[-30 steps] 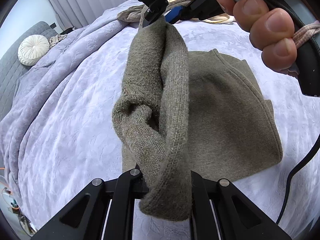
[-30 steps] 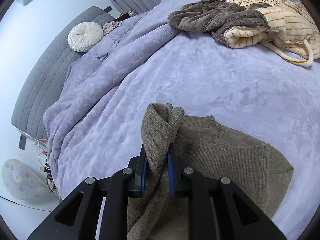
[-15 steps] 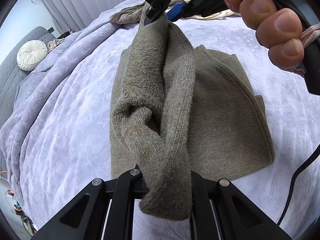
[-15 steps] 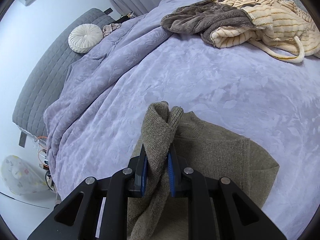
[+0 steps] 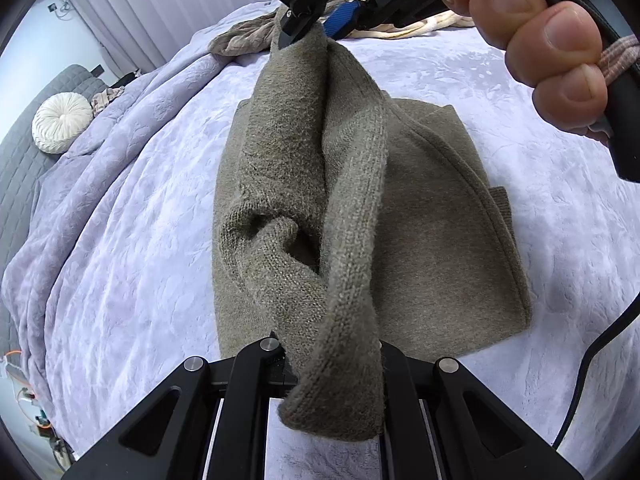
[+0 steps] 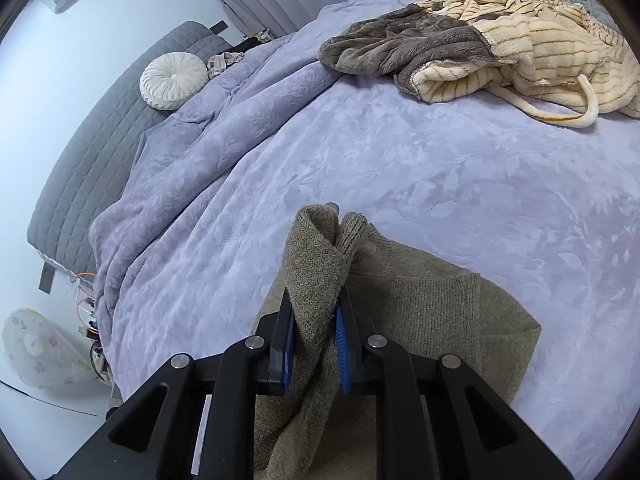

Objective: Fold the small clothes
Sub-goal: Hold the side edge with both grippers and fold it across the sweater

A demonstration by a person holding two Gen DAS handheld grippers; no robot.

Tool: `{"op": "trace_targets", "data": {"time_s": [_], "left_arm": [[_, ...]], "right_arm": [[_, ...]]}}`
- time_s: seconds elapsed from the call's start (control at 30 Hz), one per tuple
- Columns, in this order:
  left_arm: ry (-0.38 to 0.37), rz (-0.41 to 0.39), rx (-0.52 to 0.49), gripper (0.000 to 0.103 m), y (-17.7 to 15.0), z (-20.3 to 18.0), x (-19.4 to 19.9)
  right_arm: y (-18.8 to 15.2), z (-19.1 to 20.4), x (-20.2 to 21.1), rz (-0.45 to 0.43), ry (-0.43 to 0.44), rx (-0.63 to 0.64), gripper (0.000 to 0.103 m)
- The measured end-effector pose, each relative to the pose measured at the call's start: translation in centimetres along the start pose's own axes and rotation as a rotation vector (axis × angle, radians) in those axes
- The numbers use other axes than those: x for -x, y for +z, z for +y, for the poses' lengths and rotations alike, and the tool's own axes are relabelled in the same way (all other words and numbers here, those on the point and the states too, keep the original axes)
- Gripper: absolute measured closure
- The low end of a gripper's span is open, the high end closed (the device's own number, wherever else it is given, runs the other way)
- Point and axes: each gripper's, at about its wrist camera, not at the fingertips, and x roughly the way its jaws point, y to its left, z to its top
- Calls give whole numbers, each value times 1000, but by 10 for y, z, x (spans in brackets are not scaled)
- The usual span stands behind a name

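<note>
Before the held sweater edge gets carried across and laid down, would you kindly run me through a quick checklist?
1. Left gripper shut on the olive sweater: ok.
2. Right gripper shut on the same lifted edge: ok.
3. Edge taut between the grippers: not ok, it twists and bunches.
4. Sweater body flat on the lavender blanket: ok.
5. Striped fleece pile apart from the sweater: ok.
6. Underside wrinkles: cannot tell.

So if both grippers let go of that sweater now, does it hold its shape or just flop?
The sweater would likely flop: the edge sags and twists between the left gripper and right gripper. The thick knit probably gives it some weight, so it should drop straight. It probably won't slide on the plush blanket.
</note>
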Motion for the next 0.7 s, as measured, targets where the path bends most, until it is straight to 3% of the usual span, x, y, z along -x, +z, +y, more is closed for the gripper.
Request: {"op": "trace_targets", "data": {"time_s": [0.7], "left_arm": [[7,15,-95,92,1,-22,-8]], "right_arm": [[-16,-47,16,-13,13,-48,84]]}}
